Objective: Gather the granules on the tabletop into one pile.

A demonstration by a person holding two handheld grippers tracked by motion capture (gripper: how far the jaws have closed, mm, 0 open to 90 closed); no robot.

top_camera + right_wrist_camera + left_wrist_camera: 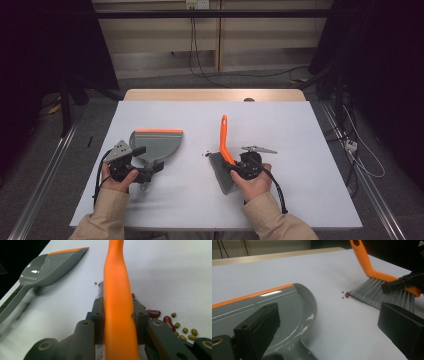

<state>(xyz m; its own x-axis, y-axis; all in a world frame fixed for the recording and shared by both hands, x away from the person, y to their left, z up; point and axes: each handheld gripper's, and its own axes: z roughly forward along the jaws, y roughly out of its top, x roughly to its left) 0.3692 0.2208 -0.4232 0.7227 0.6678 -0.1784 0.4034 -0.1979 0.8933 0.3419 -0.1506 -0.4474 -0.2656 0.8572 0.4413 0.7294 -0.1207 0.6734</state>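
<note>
The right gripper (239, 168) pinches the brush (223, 157) near the table's (300, 200) near edge, bristles touching beans (172, 325), while the left gripper (141, 162), jaws spread, straddles the dustpan (157, 143) handle just left, with bare table toward the far edge.

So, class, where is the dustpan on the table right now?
In the high view the dustpan lies left of centre on the white table, its handle at the left gripper and its orange lip pointing away, with the brush to its right.
</note>
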